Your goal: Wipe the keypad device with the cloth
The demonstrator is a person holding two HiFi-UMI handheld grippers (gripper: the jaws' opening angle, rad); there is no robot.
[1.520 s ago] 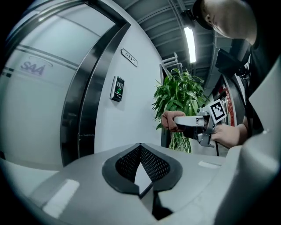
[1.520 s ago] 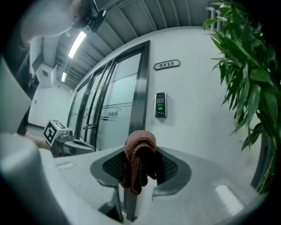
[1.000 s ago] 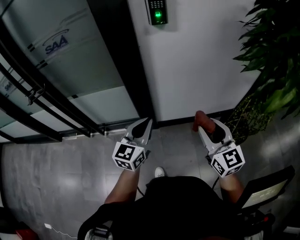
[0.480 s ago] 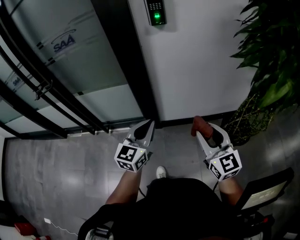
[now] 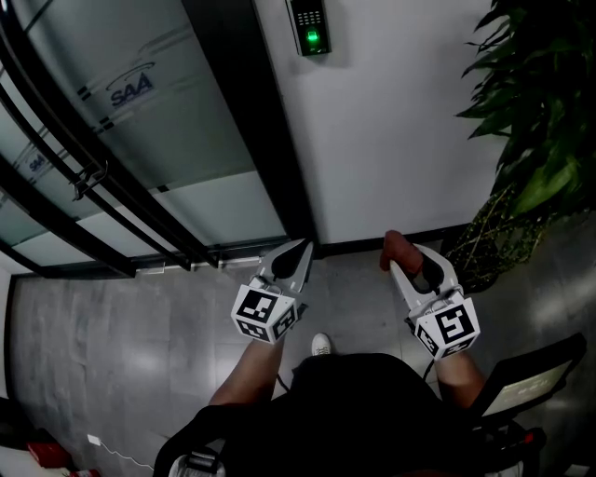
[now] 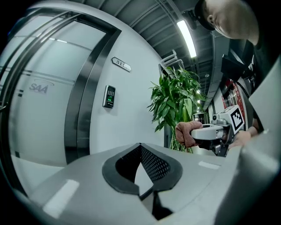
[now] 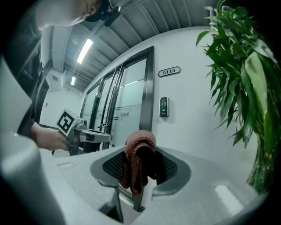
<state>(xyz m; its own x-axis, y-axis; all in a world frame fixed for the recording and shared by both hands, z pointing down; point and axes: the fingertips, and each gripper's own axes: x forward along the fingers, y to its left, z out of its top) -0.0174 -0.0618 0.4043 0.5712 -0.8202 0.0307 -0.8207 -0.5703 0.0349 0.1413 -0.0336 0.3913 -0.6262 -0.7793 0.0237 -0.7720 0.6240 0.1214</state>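
The keypad device [image 5: 308, 26] is a small black unit with a green light, fixed high on the white wall; it also shows in the left gripper view [image 6: 109, 96] and the right gripper view [image 7: 163, 107]. My right gripper [image 5: 402, 252] is shut on a reddish-brown cloth [image 7: 138, 154], whose bunched end [image 5: 398, 246] sticks out past the jaw tips. My left gripper [image 5: 296, 256] is shut with nothing between its jaws. Both grippers hang low, well below the keypad and apart from the wall.
A dark door frame [image 5: 251, 121] and frosted glass panels [image 5: 121, 102] stand left of the keypad. A potted plant [image 5: 540, 112] with long green leaves fills the right side. Grey floor tiles [image 5: 112, 345] lie below.
The view has shifted slightly, and both grippers have edged a little toward the wall. Their grip is unchanged.
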